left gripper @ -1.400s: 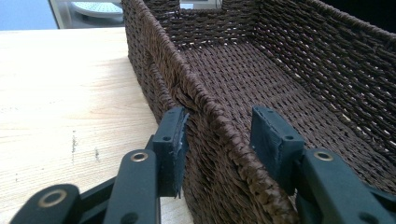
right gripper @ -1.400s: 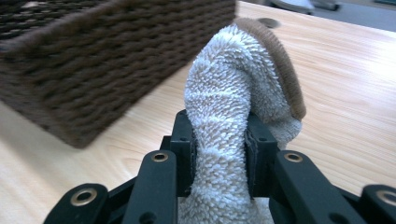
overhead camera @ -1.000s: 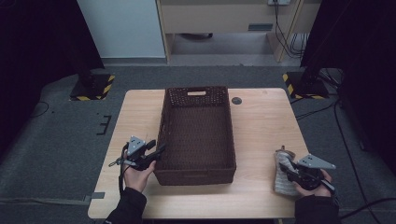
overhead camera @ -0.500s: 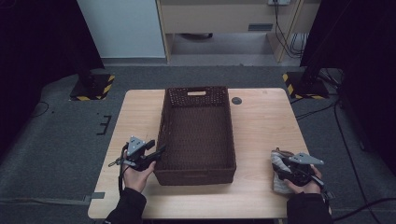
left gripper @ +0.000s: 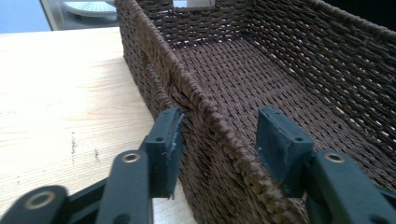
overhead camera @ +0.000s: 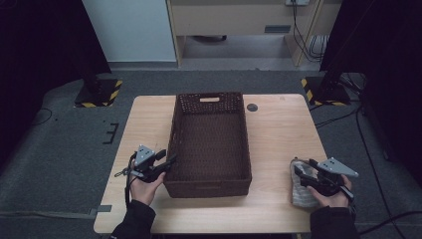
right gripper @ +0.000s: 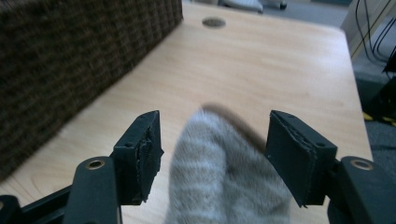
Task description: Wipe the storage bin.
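— Dark curtains and grey carpet ring a light wooden table [overhead camera: 278, 139]. What sits on it?

— One brown woven basket [overhead camera: 210, 144], standing at the middle with its long axis running away from the person and its handle cut-out at the far end. A small dark disc [overhead camera: 252, 107] lies just past its far right corner.

— And the cloth?

— It is a grey, striped, fuzzy cloth [overhead camera: 302, 184], near the front right edge of the table and well apart from the basket. In the high view its long axis also runs roughly front to back. In the right gripper view its rounded end points forward along the jaws, toward the far side of the table, with the basket wall off to the left.

— Where is it relative to the right gripper [overhead camera: 299, 169]?

— Directly under and between the jaws. In the right gripper view the cloth [right gripper: 224, 172] rises up the middle of the gap, and both pads [right gripper: 145, 154] stand clear of it on either side. The jaws have just been opening and now stand wide; nothing is clamped.

— What about the left gripper [overhead camera: 169, 160]?

— It is at the basket's near left corner. In the left gripper view the jaws straddle the woven rim [left gripper: 219, 135], one outside the wall and one over the inside. They have just been closing and stand about half open. The outer pad [left gripper: 170, 140] sits right against the weave, while the inner one is plainly off it, so the wall is not pinched.
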The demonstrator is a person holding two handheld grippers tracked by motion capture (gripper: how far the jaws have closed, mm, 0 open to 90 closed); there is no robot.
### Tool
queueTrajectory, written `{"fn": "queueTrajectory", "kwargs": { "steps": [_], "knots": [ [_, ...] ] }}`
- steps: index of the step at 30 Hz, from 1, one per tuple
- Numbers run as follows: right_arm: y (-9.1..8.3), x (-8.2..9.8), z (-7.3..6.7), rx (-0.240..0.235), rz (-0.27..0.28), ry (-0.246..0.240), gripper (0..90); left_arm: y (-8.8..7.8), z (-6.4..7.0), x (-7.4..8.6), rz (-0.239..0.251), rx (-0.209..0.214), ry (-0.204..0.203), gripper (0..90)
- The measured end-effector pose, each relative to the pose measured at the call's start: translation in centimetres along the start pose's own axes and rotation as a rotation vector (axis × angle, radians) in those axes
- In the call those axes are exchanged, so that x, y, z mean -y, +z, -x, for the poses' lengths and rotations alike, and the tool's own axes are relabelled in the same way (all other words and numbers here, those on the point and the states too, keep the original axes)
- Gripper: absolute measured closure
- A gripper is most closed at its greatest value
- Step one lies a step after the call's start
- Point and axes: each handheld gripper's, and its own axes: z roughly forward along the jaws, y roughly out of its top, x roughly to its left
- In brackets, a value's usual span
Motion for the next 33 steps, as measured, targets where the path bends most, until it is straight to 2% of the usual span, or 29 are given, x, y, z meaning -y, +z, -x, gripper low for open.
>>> {"fn": "queueTrajectory", "kwargs": {
  "steps": [2, 6, 14, 22, 24, 31, 33],
  "knots": [
    [-0.3, -0.5, -0.3, -0.012, 0.022, -0.002, 38.0, 0.0, 0.2, 0.0, -0.007, 0.010, 0.005, 57.3],
    [-0.5, -1.4, -1.3, -0.046, 0.049, -0.009, 39.7, -0.2, 0.5, 0.0, -0.019, -0.003, 0.021, 59.4],
    [-0.1, -3.3, -4.2, -0.134, 0.080, -0.033, 43.8, -0.6, 0.8, 0.3, -0.024, 0.011, -0.004, 60.0],
    [1.2, -4.7, -7.1, -0.197, 0.072, -0.071, 45.3, -1.1, 2.0, 0.7, -0.030, 0.008, 0.006, 57.7],
    [1.5, -4.9, -7.6, -0.219, 0.070, -0.057, 45.3, -1.2, 2.2, 0.8, -0.029, 0.008, 0.001, 57.2],
    [2.8, -5.5, -9.1, -0.231, 0.055, -0.067, 45.7, -1.5, 3.0, 1.0, -0.026, 0.011, 0.000, 54.9],
    [3.3, -5.6, -9.6, -0.231, 0.048, -0.063, 47.0, -1.5, 3.0, 0.9, -0.026, 0.016, 0.015, 53.0]
  ]
}}
